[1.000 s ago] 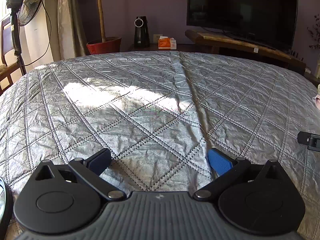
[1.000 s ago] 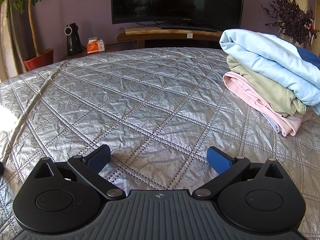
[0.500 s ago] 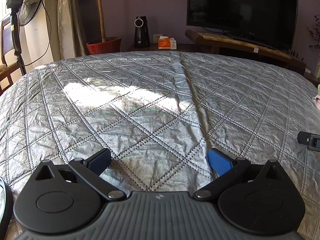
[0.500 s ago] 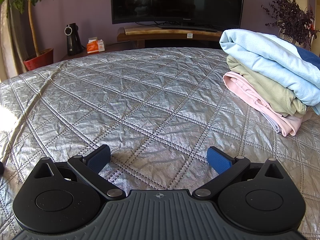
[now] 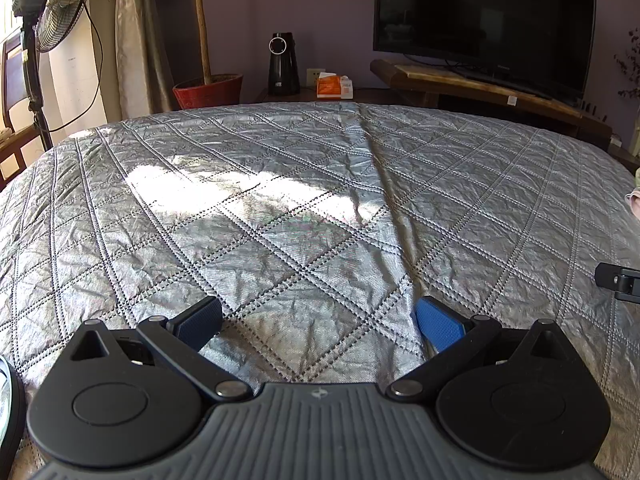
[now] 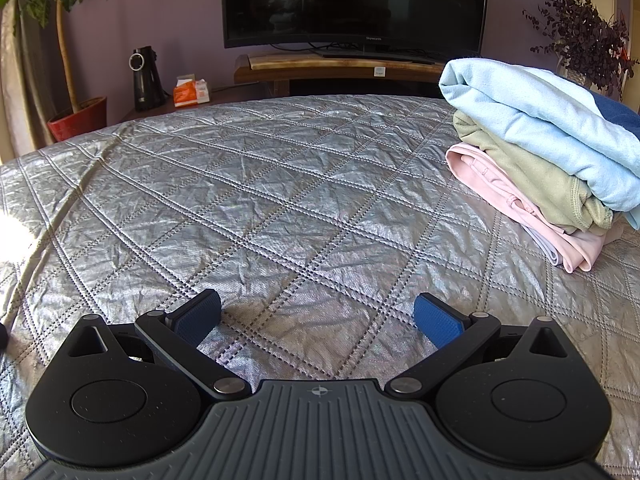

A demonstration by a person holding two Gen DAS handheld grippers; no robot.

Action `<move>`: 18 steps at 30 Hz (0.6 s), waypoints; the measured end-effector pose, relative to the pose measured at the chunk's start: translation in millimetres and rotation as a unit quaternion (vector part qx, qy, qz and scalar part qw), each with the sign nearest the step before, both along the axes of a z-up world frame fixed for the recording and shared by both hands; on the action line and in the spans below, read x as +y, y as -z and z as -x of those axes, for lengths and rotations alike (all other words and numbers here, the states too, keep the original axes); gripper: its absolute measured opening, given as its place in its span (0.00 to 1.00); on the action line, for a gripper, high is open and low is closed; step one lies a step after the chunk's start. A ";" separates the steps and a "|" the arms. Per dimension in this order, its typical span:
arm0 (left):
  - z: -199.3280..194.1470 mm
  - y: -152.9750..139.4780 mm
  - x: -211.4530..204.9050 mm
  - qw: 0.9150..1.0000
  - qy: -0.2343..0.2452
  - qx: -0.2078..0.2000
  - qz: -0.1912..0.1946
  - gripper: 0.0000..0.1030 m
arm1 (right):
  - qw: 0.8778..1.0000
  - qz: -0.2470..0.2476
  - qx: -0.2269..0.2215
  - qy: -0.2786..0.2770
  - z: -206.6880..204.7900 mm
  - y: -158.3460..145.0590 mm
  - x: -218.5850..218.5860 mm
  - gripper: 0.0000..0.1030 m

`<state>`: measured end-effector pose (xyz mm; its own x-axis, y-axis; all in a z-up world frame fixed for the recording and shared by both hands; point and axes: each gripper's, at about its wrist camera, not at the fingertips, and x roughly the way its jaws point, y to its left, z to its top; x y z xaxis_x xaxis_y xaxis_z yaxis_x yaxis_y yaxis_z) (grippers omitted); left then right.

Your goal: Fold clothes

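Observation:
A stack of folded clothes [image 6: 536, 160] lies on the right side of the silver quilted bed cover [image 6: 280, 200]: light blue on top, olive green under it, pink at the bottom, with a dark blue piece behind. My right gripper [image 6: 318, 318] stands open low over the cover, left of the stack, nothing between its fingers. In the left wrist view my left gripper [image 5: 318, 320] is also open above bare quilt [image 5: 280, 200]. A sliver of the pink cloth [image 5: 635, 202] shows at that view's right edge, and a black part of the other gripper [image 5: 618, 282] pokes in below it.
Past the bed's far edge stand a TV [image 6: 356, 0] on a wooden stand [image 6: 340, 68], a black speaker [image 6: 146, 80], an orange tissue box [image 6: 190, 92], a potted tree [image 5: 208, 90] and a floor fan [image 5: 52, 8]. A dried plant [image 6: 584, 36] stands behind the stack.

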<state>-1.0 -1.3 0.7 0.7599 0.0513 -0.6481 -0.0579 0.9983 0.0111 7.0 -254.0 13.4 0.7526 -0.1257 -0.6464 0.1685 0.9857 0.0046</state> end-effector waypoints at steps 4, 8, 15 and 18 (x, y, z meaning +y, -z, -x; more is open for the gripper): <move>0.1 0.0 -0.1 1.000 0.000 0.000 0.000 1.00 | 1.000 0.000 0.000 0.000 -0.1 -0.2 -0.3 1.00; 0.4 -0.3 -0.5 1.000 0.000 0.000 0.000 1.00 | 1.000 0.000 0.000 0.000 -0.1 -0.4 -0.5 1.00; 1.1 -0.8 -1.2 1.000 -0.001 0.000 0.000 1.00 | 1.000 0.000 0.000 0.000 -0.1 -0.4 -0.5 1.00; 1.2 -0.8 -1.3 1.000 -0.001 0.000 0.000 1.00 | 1.000 0.000 0.000 0.000 -0.1 -0.4 -0.5 1.00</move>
<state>-2.2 -2.6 1.5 0.7597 0.0536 -0.6481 -0.0601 0.9981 0.0121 7.1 -254.5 13.8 0.7525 -0.1257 -0.6464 0.1684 0.9857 0.0044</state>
